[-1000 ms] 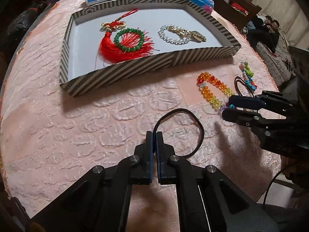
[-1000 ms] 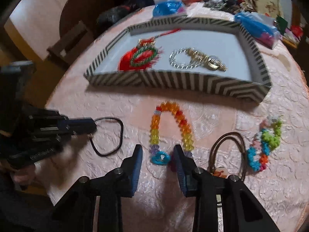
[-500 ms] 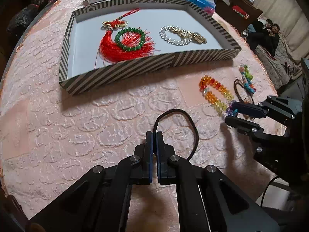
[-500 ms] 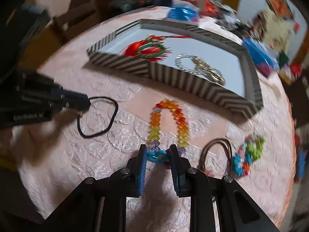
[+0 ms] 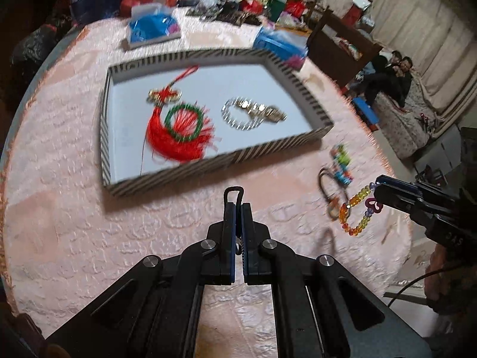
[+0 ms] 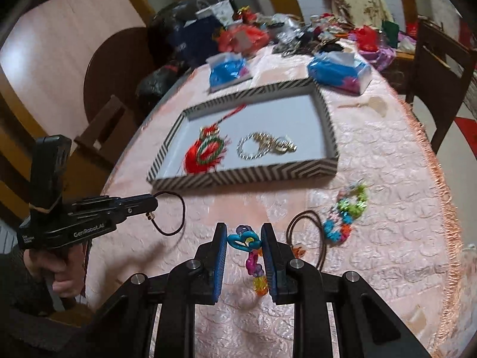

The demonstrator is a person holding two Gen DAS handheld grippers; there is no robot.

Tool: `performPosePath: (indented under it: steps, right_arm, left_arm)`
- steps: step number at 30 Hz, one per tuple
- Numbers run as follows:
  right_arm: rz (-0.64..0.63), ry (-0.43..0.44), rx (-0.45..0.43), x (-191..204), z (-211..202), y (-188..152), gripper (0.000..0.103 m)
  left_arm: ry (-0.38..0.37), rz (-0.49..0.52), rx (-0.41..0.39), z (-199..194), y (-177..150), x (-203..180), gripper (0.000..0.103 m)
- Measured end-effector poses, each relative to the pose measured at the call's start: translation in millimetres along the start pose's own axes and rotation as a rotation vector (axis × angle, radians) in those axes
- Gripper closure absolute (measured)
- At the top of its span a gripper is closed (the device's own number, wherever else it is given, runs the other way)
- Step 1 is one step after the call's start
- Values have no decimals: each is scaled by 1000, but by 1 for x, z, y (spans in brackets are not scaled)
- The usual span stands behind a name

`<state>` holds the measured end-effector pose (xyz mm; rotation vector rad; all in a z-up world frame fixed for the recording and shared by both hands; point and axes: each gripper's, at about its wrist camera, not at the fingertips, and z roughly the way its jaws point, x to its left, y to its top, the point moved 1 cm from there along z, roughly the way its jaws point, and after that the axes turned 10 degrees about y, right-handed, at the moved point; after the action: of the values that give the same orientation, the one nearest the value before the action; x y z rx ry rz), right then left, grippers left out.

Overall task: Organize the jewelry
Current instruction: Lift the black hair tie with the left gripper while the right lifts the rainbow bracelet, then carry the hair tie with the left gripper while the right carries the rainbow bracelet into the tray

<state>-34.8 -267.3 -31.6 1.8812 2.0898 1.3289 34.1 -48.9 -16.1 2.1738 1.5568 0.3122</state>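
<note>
Black cord is looping out of the left gripper (image 5: 237,208), whose fingers are pinching tight on that one hair tie (image 6: 171,213), lifting it above the cloth just in front of the tray. One striped tray (image 5: 298,141) is sitting in the middle of the table, holding four pieces: a red tassel (image 5: 176,140), a green bead bracelet (image 5: 184,122), a silver bracelet (image 5: 238,117) and a gold piece (image 5: 265,112) touching it. Two blue tissue packs (image 6: 228,70) are lying beyond the tray. Right of centre, two more pieces are resting on the pink embossed tablecloth (image 5: 74,223): a brown cord (image 6: 310,226) and a multicoloured bead bracelet (image 6: 345,211). The right gripper (image 6: 244,249) is clamping one rainbow bead bracelet (image 5: 356,211) by its blue heart charm (image 6: 243,240), beads hanging below. Clutter and chairs are crowding the room behind.
</note>
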Motion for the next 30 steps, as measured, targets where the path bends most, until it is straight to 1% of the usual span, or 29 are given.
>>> performPosePath:
  steps: [9,18,20,24,30]
  right_arm:
    - [-23,-15,-35,7,-17,14,81]
    - [-60,-28,-38,9,-15,36,81]
    - [-62,-31,-42,8,-14,44,81]
    - [-75,-32,-53,7,-10,61,81]
    - [-70,-23,-58,1,5,93,81]
  left_arm:
    - [-6,18,-69,-23,21,-7,101]
    - [12,7,-136,-36,52,-4,101]
    - [19,1,-149,-35,62,-2,101]
    - [29,-20,-145,-24,80,3,101]
    - [68,-10,-151,-3,104,3,101]
